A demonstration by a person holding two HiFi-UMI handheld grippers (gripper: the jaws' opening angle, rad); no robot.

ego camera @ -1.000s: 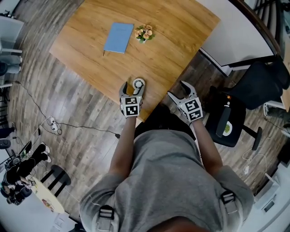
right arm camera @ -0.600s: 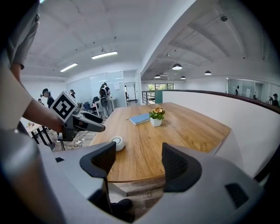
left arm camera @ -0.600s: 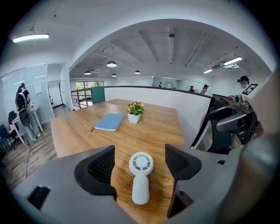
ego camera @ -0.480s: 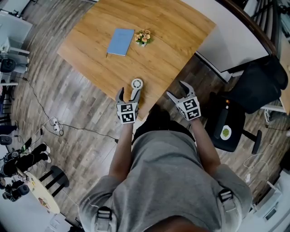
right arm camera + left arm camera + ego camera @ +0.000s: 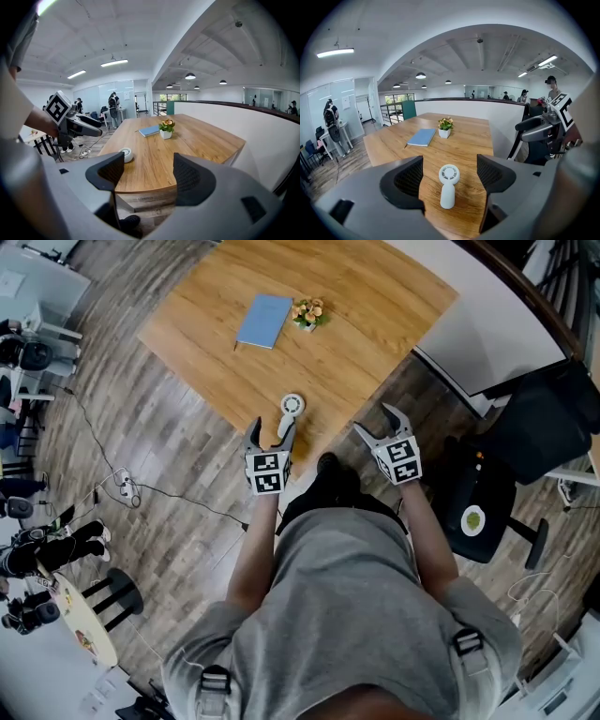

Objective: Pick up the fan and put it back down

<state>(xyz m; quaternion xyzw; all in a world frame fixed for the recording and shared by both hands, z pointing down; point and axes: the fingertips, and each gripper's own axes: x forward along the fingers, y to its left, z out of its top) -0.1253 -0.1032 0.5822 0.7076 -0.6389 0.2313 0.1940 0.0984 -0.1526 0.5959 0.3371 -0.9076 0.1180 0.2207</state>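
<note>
Small white fan lies on the counter, both grippers empty.

The fan (image 5: 292, 406) has a round grilled head and a short stubby handle. It rests flat near the near edge of the wooden counter (image 5: 356, 324), head pointing away from the person. The left gripper (image 5: 271, 430) hovers just behind it, jaws spread wide and lined up either side of the handle without touching. The right gripper (image 5: 377, 423) hangs off the counter's edge, jaws likewise apart and holding nothing.

Left gripper (image 5: 450, 164): jaws apart, gripping nothing. White fan (image 5: 448, 191) lies flat on the wooden table (image 5: 472, 140), framed between them, touching neither, head toward 12 o'clock. Blue book (image 5: 422, 137) at 11 o'clock; potted flowers (image 5: 445, 126) at 12.
</note>
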